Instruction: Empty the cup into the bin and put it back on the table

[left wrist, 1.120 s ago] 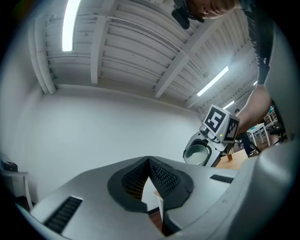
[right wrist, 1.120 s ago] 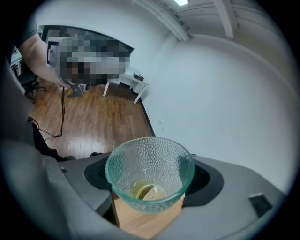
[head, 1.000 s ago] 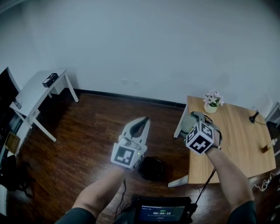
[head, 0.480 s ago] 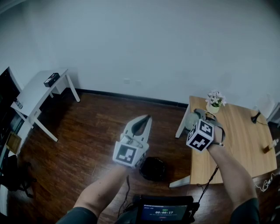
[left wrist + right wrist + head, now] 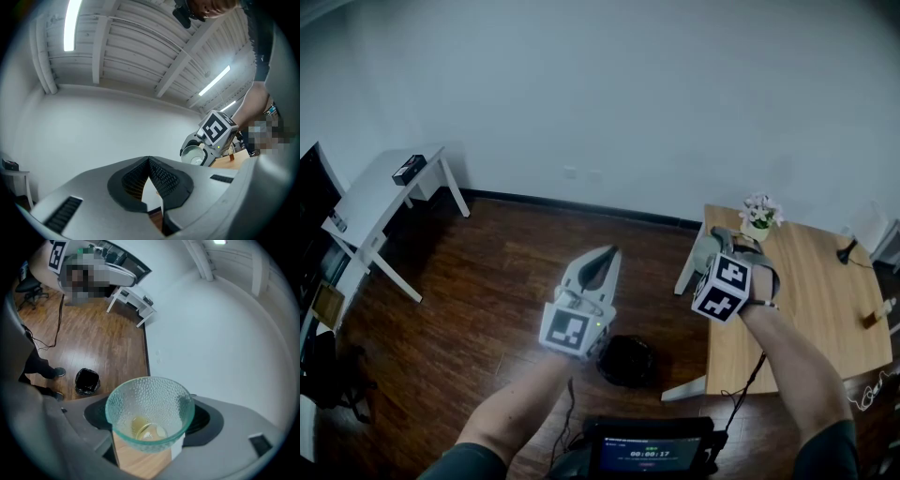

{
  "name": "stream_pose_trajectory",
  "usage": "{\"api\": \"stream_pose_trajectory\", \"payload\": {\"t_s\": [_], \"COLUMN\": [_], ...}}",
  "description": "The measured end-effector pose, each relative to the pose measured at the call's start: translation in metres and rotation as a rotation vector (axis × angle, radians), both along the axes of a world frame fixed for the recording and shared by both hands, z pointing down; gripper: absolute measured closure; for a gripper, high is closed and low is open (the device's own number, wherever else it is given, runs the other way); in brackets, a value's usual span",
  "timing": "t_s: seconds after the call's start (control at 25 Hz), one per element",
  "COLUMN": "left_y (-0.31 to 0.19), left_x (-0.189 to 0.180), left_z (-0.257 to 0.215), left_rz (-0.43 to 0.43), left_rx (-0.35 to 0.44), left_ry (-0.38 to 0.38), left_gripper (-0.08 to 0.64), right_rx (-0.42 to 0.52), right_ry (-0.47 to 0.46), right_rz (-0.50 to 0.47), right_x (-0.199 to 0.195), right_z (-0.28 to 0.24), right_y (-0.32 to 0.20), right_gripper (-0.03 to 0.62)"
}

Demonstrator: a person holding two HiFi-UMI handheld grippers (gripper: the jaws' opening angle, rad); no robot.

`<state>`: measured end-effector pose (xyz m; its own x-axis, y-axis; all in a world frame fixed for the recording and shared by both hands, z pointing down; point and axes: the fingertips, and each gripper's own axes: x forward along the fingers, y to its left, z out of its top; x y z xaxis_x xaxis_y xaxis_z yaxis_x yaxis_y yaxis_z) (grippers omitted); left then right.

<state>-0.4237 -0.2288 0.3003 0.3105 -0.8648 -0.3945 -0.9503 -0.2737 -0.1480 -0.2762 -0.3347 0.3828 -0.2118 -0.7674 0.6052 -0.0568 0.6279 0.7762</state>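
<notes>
Left of centre, the left gripper (image 5: 607,253) hangs over the floor (image 5: 487,281) with its fingers (image 5: 164,176) pressed together on nothing. In the head view it sits between the cup and the bin. A quick sweep of the right arm toward the bin could knock the two tools together and jolt the glass.

Near and just right of it, the bin (image 5: 625,361) stands on the floor, low, dark and small-mouthed. A pour begun from up high would likely scatter some of the load past its rim.

Further right, the right gripper (image 5: 150,420) has its fingers (image 5: 96,416) spread wide, pinching the cup (image 5: 154,392) by its sides. The cup is dimpled clear glass. It is in the air above the left edge of the surface (image 5: 811,300), well apart from the bin, with a yellowish bit (image 5: 145,430) lying at its bottom. From the left gripper view its mouth seems tipped leftward, so the bit could slide out early and land on the floor or the surface. Smooth glass held this wide may also slip or twist if the wrist rolls fast.

On the far right, a flower pot (image 5: 758,217) stands just beyond the gripper. A careless return could clip it.
</notes>
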Motion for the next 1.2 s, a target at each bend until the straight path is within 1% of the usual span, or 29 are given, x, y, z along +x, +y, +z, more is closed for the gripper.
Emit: {"api": "stream_pose_trajectory", "payload": {"t_s": [0.12,0.32,0.6,0.92,1.2], "left_y": [0.001,0.000,0.001,0.003,0.004], "left_x": [0.000,-0.001,-0.005,-0.010,-0.012], "left_z": [-0.001,0.000,0.003,0.005,0.002], "left_rz": [0.004,-0.001,-0.009,-0.018,-0.017], "left_rx": [-0.002,-0.004,-0.008,0.000,0.012], "left_ry": [0.002,0.005,0.019,0.029,0.033], "left_gripper": [0.568,0.568,0.568,0.568,0.568], "right_rx": [0.018,0.019,0.052,0.121,0.148], "right_ry": [0.025,0.052,0.062,0.142,0.182], "right_rz": [-0.014,-0.018,-0.038,-0.072,-0.086], "right_x": [-0.004,-0.004,-0.008,-0.008,-0.010], "right_z": [-0.003,0.001,-0.002,-0.009,-0.012], "right_y": [0.000,-0.002,-0.003,-0.006,-0.006], "right_gripper": [0.187,0.189,0.190,0.192,0.192]}}
